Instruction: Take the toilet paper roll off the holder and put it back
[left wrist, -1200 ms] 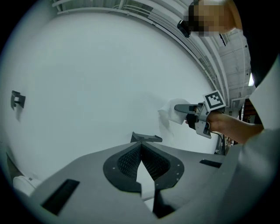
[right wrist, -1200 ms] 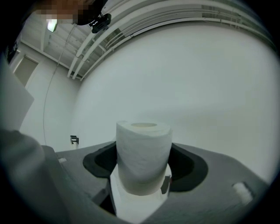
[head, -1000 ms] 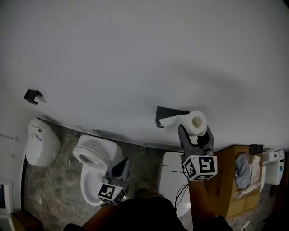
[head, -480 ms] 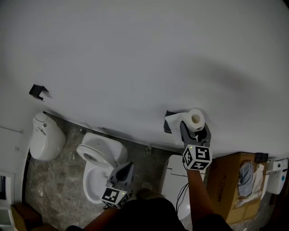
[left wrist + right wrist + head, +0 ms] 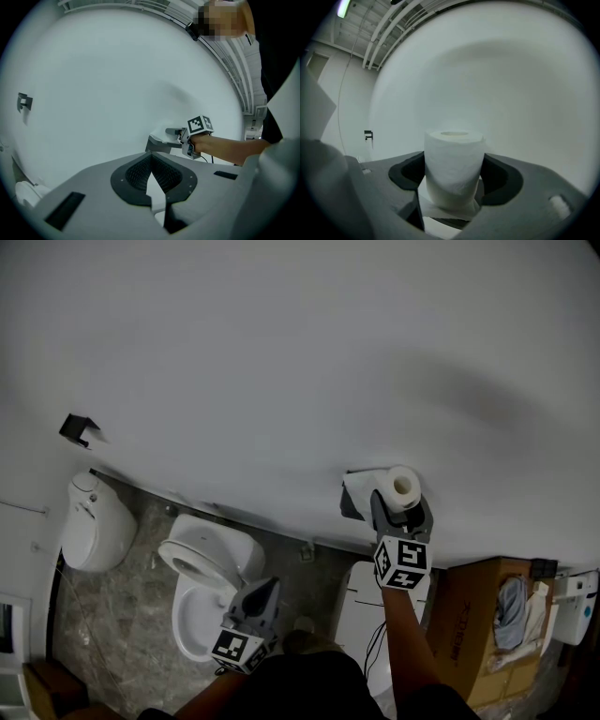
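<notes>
My right gripper [image 5: 402, 509] is shut on the white toilet paper roll [image 5: 404, 486], its pads pressing the roll's two sides. In the right gripper view the roll [image 5: 453, 161] stands upright between the jaws, a loose sheet hanging under it. The dark holder [image 5: 349, 506] sits on the white wall just left of the roll, partly covered by paper. Whether the roll touches the holder cannot be told. My left gripper [image 5: 265, 589] hangs low over the toilet, shut and empty; its own view shows the holder [image 5: 156, 142] and the right gripper [image 5: 186, 140] ahead.
A second dark bracket [image 5: 77, 428] is on the wall far left. Below stand a white toilet [image 5: 199, 563], another white fixture [image 5: 92, 523], a white tank [image 5: 354, 610] and a cardboard box [image 5: 473, 610] with cloth in it.
My right gripper has carried the roll a little up and closer to the wall holder. The left gripper has stayed low, and the view has shifted slightly.
</notes>
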`<state>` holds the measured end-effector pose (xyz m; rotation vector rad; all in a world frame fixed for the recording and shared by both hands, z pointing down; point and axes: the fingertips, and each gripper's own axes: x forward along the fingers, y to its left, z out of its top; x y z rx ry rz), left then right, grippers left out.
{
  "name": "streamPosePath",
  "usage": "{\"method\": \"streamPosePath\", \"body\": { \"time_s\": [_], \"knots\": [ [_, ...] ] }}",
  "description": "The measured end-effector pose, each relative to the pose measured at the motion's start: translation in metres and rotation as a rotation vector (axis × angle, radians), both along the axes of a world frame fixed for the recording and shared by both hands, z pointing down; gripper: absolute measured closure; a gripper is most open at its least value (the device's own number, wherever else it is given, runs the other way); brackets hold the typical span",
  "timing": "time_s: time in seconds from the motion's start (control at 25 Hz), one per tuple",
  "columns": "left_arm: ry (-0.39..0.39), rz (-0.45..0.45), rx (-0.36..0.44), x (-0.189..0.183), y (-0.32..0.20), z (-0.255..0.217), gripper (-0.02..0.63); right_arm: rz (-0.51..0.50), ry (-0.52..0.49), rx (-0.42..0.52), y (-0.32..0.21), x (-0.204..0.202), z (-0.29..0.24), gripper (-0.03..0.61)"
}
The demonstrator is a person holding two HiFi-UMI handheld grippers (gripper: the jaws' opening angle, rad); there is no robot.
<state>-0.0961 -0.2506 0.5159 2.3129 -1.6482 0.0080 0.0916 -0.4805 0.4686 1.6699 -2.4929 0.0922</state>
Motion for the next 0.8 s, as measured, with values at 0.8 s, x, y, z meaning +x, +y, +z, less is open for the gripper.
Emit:
{"method": "streamPosePath", "body": {
  "time_s": [0.8],
  "knots": [
    [0.023, -0.002, 0.074, -0.029, 0.037, -0.019, 0.598, -0.041, -0.126, 0.064, 0.113, 0.015, -0.055, 0.214]
  ]
}}
